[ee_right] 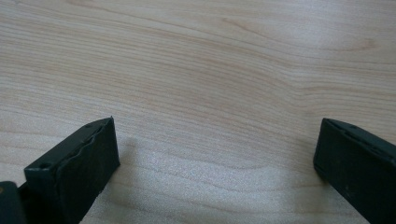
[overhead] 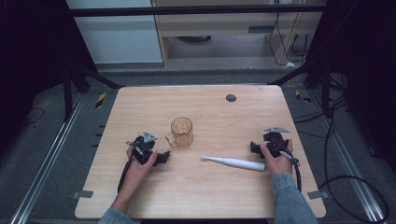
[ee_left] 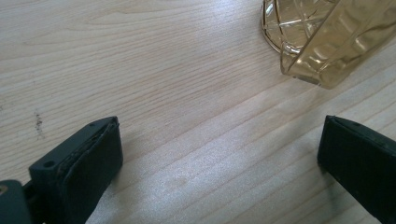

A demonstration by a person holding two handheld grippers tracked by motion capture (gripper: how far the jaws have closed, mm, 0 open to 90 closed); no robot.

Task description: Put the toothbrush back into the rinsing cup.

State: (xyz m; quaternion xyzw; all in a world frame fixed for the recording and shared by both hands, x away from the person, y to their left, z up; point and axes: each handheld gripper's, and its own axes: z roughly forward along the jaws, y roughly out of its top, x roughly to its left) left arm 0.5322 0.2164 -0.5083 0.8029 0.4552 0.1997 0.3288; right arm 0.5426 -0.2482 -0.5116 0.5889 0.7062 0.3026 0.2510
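1. Currently resting on table (overhead: 196, 186): left gripper (overhead: 164, 157) jaws wide, empty, near glass mug (overhead: 181, 132).
2. Right gripper (overhead: 255, 147) jaws wide, empty, beside toothbrush (overhead: 233, 162) handle.
3. Risking: toothbrush rolling away if nudged; mug tipping if clipped.

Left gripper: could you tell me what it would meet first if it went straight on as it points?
Probably the amber glass mug, slightly right of the left gripper; bare table lies between.

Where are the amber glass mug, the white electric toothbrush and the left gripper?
amber glass mug (overhead: 181, 132): high view, on its patterned side wall.
white electric toothbrush (overhead: 236, 162): high view, on the middle of its handle.
left gripper (ee_left: 219, 158): left gripper view, midway between its open fingers.
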